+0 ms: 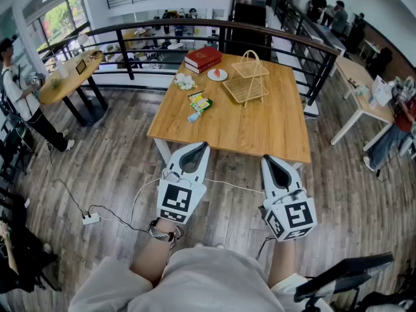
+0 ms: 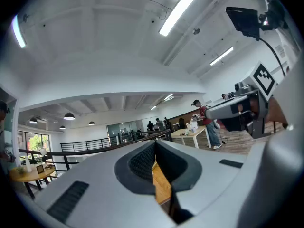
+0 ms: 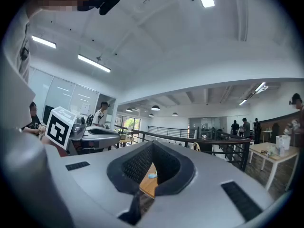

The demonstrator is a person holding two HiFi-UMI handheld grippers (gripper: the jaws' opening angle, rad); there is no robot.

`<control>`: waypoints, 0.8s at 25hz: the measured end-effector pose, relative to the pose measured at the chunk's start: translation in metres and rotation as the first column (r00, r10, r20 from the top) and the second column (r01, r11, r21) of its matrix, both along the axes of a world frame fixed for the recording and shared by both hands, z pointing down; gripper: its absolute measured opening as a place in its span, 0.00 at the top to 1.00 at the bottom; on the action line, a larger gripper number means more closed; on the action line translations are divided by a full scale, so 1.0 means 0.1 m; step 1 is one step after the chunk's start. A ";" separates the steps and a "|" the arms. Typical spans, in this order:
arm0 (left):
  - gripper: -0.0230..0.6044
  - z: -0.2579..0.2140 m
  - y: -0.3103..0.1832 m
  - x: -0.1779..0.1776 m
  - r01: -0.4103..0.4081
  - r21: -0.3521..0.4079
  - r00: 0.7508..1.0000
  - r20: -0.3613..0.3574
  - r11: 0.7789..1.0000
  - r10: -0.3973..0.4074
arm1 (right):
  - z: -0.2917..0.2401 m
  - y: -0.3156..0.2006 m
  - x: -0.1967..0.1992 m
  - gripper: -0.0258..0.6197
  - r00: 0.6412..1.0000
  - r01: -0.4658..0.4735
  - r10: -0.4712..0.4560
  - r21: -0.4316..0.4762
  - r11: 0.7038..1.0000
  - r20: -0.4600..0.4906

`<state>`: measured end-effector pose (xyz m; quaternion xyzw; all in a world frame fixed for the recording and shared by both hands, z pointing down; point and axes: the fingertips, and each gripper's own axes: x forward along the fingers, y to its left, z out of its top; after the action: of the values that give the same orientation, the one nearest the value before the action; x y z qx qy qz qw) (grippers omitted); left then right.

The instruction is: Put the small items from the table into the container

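A wooden table stands ahead of me. On it sits a yellow wire basket. To the basket's left lie small items: a white crumpled piece, a green and yellow packet and a small blue item. A white plate holds something orange. My left gripper and right gripper are held level side by side, just short of the table's near edge. Both are shut with nothing between the jaws. Through the right gripper's jaw gap the blue item shows. The left gripper's gap shows only table wood.
Red books lie at the table's far left corner. A dark railing runs behind the table. A round table and a person are at the left, a white table at the right. A power strip and cable lie on the floor.
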<state>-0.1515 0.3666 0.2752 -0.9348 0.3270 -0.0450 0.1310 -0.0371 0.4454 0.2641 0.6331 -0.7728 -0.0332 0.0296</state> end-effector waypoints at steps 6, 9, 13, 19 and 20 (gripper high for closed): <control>0.95 -0.01 0.02 0.22 -0.020 0.004 1.000 0.002 1.000 0.020 | -0.01 0.00 0.16 0.94 0.999 0.020 -0.021 0.015 1.000 0.049; 0.95 0.00 0.02 0.33 -0.017 0.003 1.000 0.002 1.000 0.017 | -0.04 0.00 0.28 0.94 0.997 0.033 -0.035 0.039 0.999 0.064; 0.95 0.05 0.03 0.46 -0.002 -0.002 1.000 0.005 1.000 0.002 | -0.01 0.01 0.40 0.94 0.994 0.091 -0.093 0.042 0.995 0.061; 0.95 0.15 -0.04 0.66 0.013 -0.017 1.000 0.012 1.000 -0.012 | 0.12 -0.09 0.61 0.94 0.991 0.122 -0.121 0.001 0.993 0.063; 0.95 0.16 -0.08 0.69 0.015 -0.018 1.000 0.012 1.000 -0.015 | 0.15 -0.13 0.64 0.94 0.990 0.125 -0.124 -0.006 0.992 0.063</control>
<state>-0.0827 0.3585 0.2913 -0.9332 0.3327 -0.0546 0.1243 0.0272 0.4328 0.2790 0.5840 -0.8116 -0.0110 0.0064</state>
